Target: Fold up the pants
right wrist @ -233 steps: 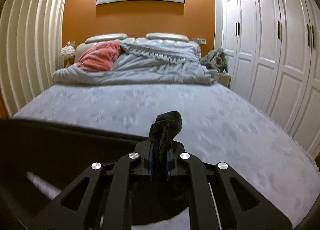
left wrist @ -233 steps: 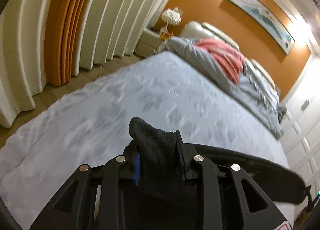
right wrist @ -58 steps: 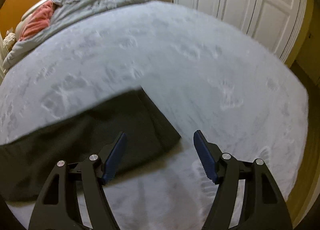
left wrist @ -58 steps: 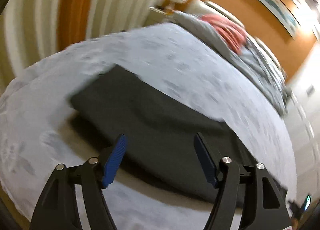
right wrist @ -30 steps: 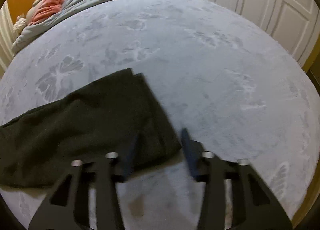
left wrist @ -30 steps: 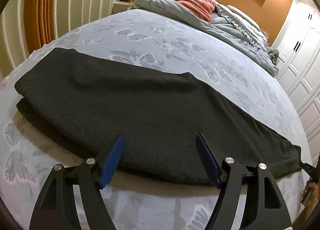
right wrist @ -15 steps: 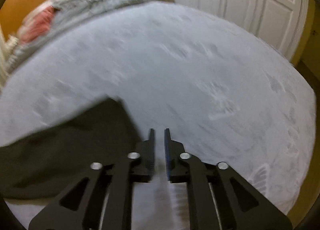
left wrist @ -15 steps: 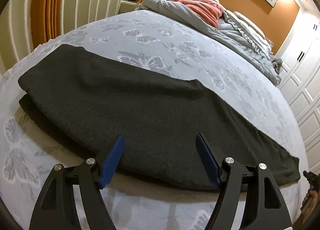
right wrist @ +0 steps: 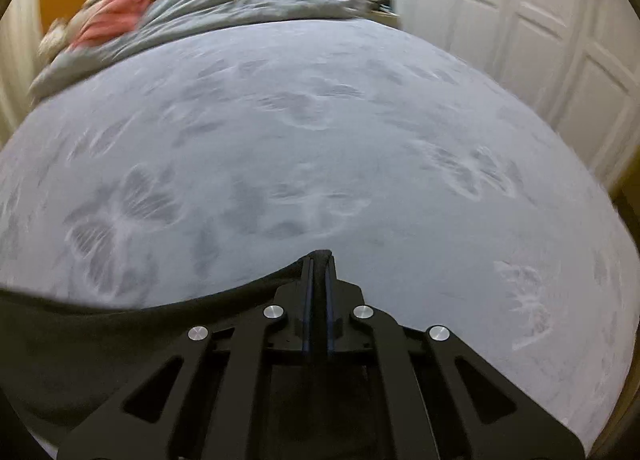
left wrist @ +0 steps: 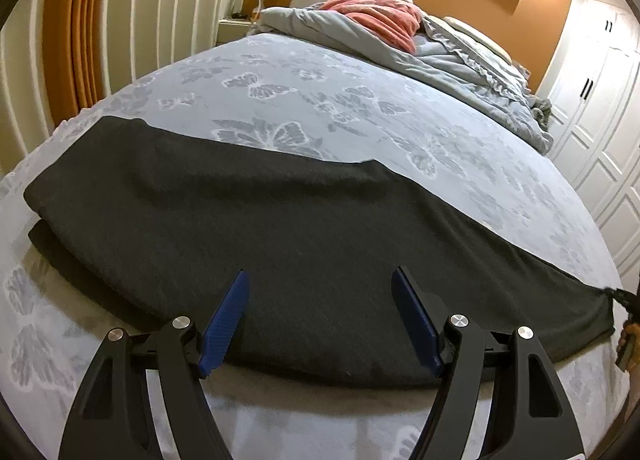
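1. Bed (left wrist: 360,108): grey butterfly-print cover carries everything. Crumpled duvet (left wrist: 440,48) and pink blanket (left wrist: 380,20) sit at the head end, well apart from the work.

2. Pants (left wrist: 280,220): dark grey, lying as one long band along the foot edge of the bed, from near the left corner to near the right one. A second layer peeks out beneath at the left end, so I judge the legs are stacked one on the other: lengthwise fold done.

3. Left: the end-to-end folds that shorten the band. None visible yet.

4. My left gripper (left wrist: 320,320): jaws wide, empty, hovering over the near edge of the band around its middle. Not touching cloth, as far as I can tell.

5. My right gripper (right wrist: 318,300): jaws pinched narrow on a ridge of the dark cloth at the right end, which looks lifted off the cover.

6. Hard to read: right wrist view is motion-blurred, and the gripper body hides how much fabric is caught. The left view cuts off the right tip of the band; which end is waistband, I cannot tell.
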Tool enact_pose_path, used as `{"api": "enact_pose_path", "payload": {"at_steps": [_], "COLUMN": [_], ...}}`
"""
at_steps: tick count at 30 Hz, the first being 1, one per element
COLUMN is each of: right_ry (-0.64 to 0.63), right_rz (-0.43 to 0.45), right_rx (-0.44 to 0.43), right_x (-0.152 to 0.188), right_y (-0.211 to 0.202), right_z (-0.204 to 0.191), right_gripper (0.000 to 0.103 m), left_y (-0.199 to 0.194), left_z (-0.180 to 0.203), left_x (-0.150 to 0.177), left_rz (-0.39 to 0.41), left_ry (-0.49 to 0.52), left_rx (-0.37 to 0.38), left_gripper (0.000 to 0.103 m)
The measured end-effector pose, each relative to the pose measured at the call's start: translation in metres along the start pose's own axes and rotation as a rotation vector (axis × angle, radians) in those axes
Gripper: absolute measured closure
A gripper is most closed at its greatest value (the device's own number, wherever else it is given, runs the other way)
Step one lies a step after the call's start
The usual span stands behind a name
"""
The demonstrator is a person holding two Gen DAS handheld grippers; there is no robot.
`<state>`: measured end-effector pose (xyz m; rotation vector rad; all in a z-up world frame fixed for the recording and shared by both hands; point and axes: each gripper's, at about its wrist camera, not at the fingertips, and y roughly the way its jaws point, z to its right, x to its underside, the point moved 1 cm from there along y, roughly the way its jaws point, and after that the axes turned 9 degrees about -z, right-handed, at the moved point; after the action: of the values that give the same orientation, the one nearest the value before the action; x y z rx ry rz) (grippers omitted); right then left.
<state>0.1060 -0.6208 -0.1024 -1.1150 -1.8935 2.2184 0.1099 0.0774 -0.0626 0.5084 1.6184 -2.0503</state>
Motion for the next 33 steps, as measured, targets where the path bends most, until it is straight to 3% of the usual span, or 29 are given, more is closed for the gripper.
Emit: {"api": "enact_pose_path", "payload": {"at_steps": [2, 3, 5, 7, 11, 15, 17, 18, 22, 25, 30, 31, 32, 33], "right_ry": [-0.019, -0.024, -0.016, 0.017, 0.131, 0.140, 0.166, 0.185, 0.287, 0.370, 0.392, 0.384, 0.377, 0.370], "right_rz": [0.020, 0.028, 0.028, 0.061, 0.012, -0.061, -0.116, -0.131, -0.171, -0.159, -0.127, -0.120, -0.121, -0.122], "right_rx": [0.017, 0.028, 0.062, 0.024, -0.052, -0.052, -0.089, -0.117, -0.211, -0.252, -0.268, -0.267, -0.265, -0.257], "right_x": [0.009, 0.011, 0.010, 0.012, 0.044, 0.080, 0.096, 0.099, 0.103, 0.100, 0.091, 0.088, 0.084, 0.081], "right_y": [0.003, -0.001, -0.014, -0.036, -0.063, -0.063, -0.060, -0.058, -0.047, -0.041, -0.036, -0.035, -0.031, -0.028], "right_z": [-0.004, -0.007, -0.007, -0.001, 0.019, 0.023, 0.026, 0.027, 0.033, 0.038, 0.027, 0.024, 0.021, 0.018], "right_gripper": [0.094, 0.074, 0.043, 0.043, 0.022, 0.022, 0.022, 0.022, 0.022, 0.016, 0.017, 0.021, 0.036, 0.048], "left_y": [0.003, 0.004, 0.004, -0.001, -0.026, -0.050, -0.051, -0.046, -0.018, -0.014, 0.000, 0.001, 0.004, 0.007], "left_z": [-0.002, -0.003, -0.011, -0.025, -0.075, -0.146, -0.172, -0.186, -0.205, -0.202, -0.204, -0.202, -0.199, -0.197], "left_x": [-0.003, -0.004, -0.007, -0.010, -0.016, -0.011, -0.005, -0.001, 0.008, -0.001, -0.014, -0.016, -0.021, -0.023], "left_rz": [-0.005, -0.007, -0.015, -0.019, 0.028, 0.062, 0.039, -0.002, -0.139, -0.089, -0.077, -0.080, -0.087, -0.101], "left_ry": [-0.010, -0.017, -0.050, -0.112, -0.352, -0.641, -0.738, -0.782, -0.858, -0.854, -0.866, -0.847, -0.806, -0.782], "left_rx": [-0.002, -0.004, 0.000, 0.014, 0.068, 0.021, 0.003, 0.028, 0.172, 0.173, 0.216, 0.227, 0.232, 0.230], "left_gripper": [0.032, 0.032, 0.032, 0.032, 0.032, 0.032, 0.032, 0.032, 0.032, 0.032, 0.030, 0.037, 0.049, 0.075]}}
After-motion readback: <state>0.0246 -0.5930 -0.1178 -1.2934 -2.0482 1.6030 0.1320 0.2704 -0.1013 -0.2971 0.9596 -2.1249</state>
